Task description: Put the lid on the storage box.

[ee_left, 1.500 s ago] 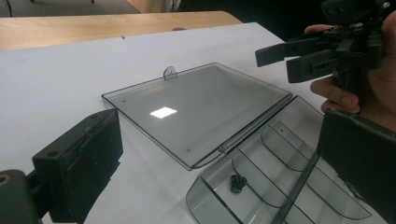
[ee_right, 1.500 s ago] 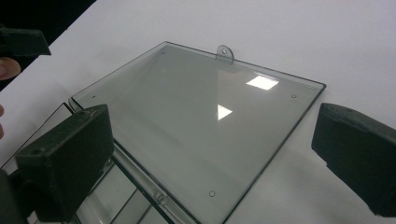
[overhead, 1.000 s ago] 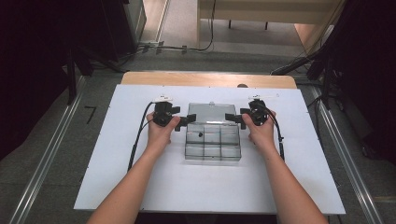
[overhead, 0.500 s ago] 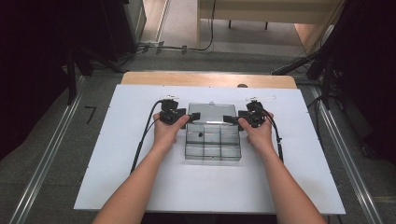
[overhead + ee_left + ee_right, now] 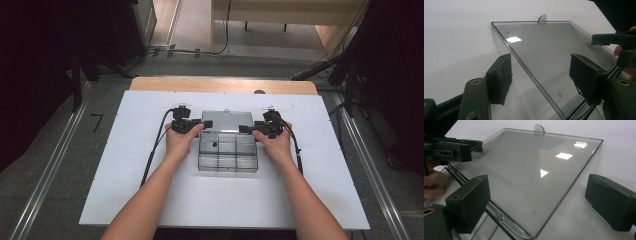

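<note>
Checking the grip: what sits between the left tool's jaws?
The clear lid's side edge, pads not yet touching it, seen in the left gripper view.

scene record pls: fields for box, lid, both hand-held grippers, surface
box: clear compartment box, mid-board, one small dark item in a compartment
lid: clear lid, open, lying flat behind the box, hang tab at its far edge
left hand-held gripper: at the lid's left edge; jaws straddle the edge, have just been closing, pads not yet pressing
right hand-held gripper: at the lid's right edge; jaws open, straddling the edge
surface: white board on a wooden table
</note>
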Available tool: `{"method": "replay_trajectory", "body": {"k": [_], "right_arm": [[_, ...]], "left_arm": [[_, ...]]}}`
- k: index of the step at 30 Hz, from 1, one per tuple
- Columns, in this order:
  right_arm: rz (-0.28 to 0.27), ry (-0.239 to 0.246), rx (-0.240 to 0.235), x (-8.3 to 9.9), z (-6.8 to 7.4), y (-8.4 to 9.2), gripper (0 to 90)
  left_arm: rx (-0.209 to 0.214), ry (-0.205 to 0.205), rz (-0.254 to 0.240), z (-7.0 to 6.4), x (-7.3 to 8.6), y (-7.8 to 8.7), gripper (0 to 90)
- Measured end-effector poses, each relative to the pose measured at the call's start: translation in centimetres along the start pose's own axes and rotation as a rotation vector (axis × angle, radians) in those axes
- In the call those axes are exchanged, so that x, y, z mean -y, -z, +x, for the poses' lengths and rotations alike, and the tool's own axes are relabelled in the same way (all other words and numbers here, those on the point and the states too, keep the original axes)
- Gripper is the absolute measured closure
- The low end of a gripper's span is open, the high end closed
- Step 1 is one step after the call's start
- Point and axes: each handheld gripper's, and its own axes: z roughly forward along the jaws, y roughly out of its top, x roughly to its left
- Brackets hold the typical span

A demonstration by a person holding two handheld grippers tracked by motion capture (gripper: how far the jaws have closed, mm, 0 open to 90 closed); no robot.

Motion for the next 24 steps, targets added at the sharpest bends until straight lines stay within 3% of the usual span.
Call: {"method": "replay_trajectory", "body": {"k": [6,10,13,15,20,24], "right_arm": [[0.008,-0.012,0.025,0.03,0.23,-0.22,11.6],[0.012,-0.029,0.011,0.09,0.04,-0.35,15.5],[0.009,-0.043,-0.015,0.10,-0.19,-0.30,22.2],[0.003,-0.044,-0.003,0.06,-0.19,-0.23,23.4],[-0.013,-0.030,-0.009,-0.05,-0.08,0.02,30.9],[-0.025,-0.026,-0.026,-0.19,0.12,0.35,37.8]], "left_arm": [[-0.006,0.025,0.012,0.02,0.09,-0.33,36.7],[-0.015,0.040,0.016,-0.11,0.03,-0.39,37.7],[0.001,0.053,0.011,-0.11,-0.02,-0.38,40.7],[0.001,0.058,0.013,-0.14,-0.05,-0.35,41.5],[0.020,0.056,-0.001,-0.36,-0.30,-0.05,47.2],[0.019,0.027,-0.015,-0.69,-0.65,0.38,52.1]]}}
